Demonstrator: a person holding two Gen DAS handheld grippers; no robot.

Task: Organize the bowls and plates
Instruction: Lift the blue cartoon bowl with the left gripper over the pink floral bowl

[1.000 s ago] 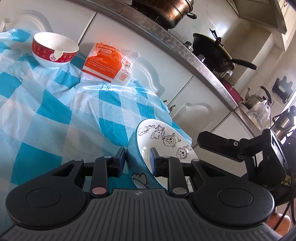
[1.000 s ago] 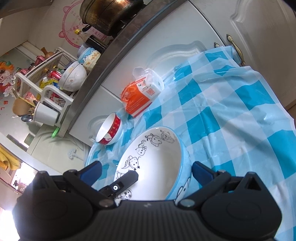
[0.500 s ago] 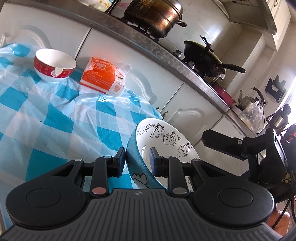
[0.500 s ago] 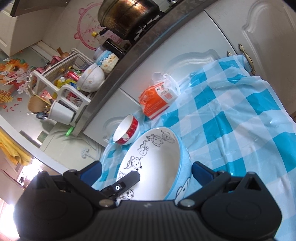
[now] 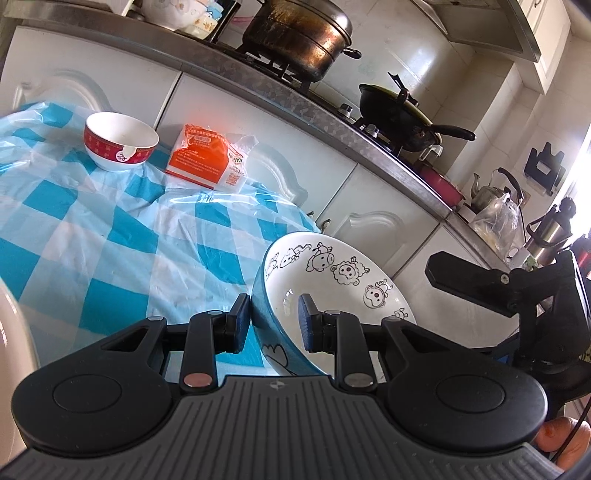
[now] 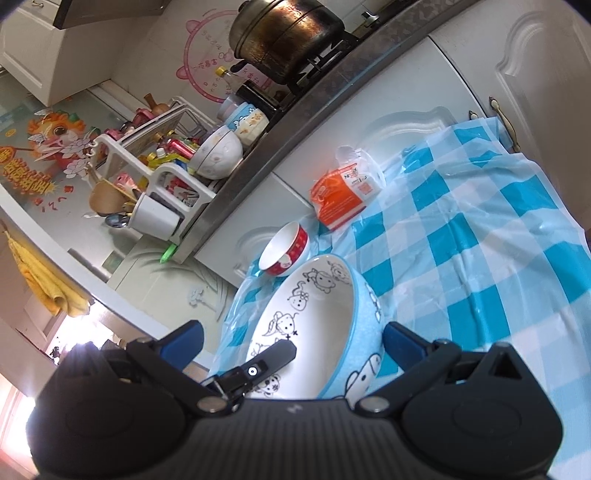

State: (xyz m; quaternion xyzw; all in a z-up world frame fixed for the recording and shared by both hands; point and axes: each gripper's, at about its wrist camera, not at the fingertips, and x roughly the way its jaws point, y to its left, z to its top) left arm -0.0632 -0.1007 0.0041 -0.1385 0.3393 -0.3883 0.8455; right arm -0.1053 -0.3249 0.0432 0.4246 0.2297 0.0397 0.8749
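Lifted higher off the blue-checked plastic tablecloth [image 5: 110, 236], the blue cartoon-printed ceramic bowl [image 5: 332, 280] stays pinched at its rim by the left gripper [image 5: 273, 321], while the right gripper [image 6: 291, 339] gapes wide.

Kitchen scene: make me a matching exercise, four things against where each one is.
Things:
1. cartoon bowl
2. red bowl
3. orange packet
4. big pot

Places:
A. on the stove
B. on the checked cloth, right of the red bowl
C. rim between the left gripper fingers
D. far left of the checked cloth

Pairs: 1-C, 2-D, 3-B, 4-A
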